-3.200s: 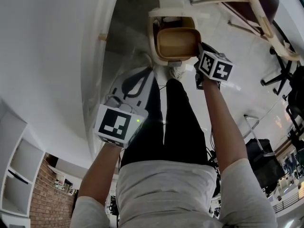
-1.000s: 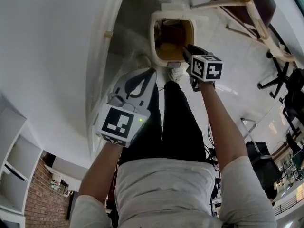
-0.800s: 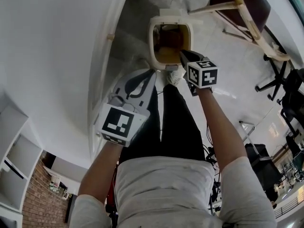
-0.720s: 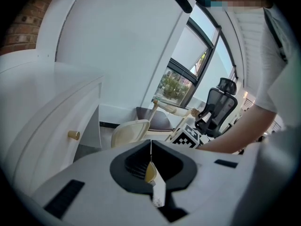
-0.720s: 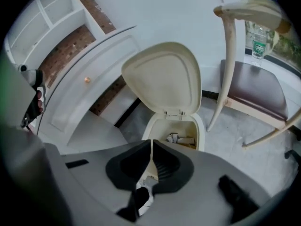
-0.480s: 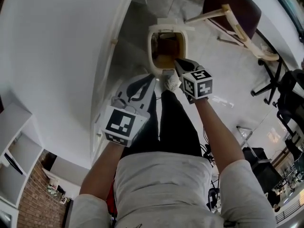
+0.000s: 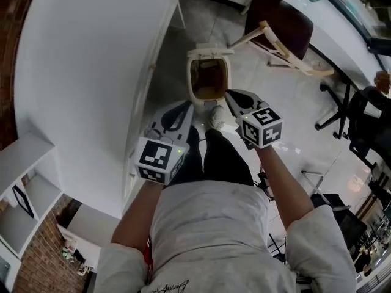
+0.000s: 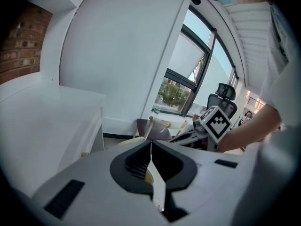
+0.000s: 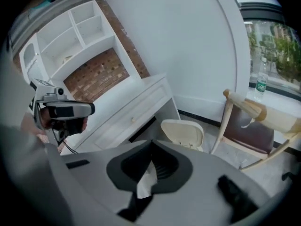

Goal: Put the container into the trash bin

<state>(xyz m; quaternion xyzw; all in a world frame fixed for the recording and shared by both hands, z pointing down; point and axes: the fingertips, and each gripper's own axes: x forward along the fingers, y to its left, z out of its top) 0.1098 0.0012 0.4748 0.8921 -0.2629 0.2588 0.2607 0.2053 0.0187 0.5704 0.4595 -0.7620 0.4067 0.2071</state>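
The cream trash bin (image 7: pixel 208 97) stands on the floor with its lid (image 7: pixel 209 53) up. The brown container (image 7: pixel 208 83) lies inside it. My right gripper (image 7: pixel 227 94) hangs just above and to the right of the bin's near rim, shut with nothing between its jaws. In the right gripper view its tips (image 9: pixel 151 143) meet, and the raised bin lid (image 9: pixel 183 132) shows beyond them. My left gripper (image 7: pixel 190 105) is to the left of the bin, apart from it. Its tips (image 8: pixel 150 144) are together with nothing held.
A white desk (image 7: pixel 91 72) with a drawer front (image 9: pixel 134 114) runs along the left of the bin. A wooden chair with a dark seat (image 7: pixel 278 26) stands behind the bin to the right. Office chairs (image 7: pixel 360 121) stand far right. The person's legs and shoe (image 7: pixel 215 116) are next to the bin.
The right gripper held the container over the bin, let it drop in, then shut. Both grippers have risen away from the bin, which now looks smaller.
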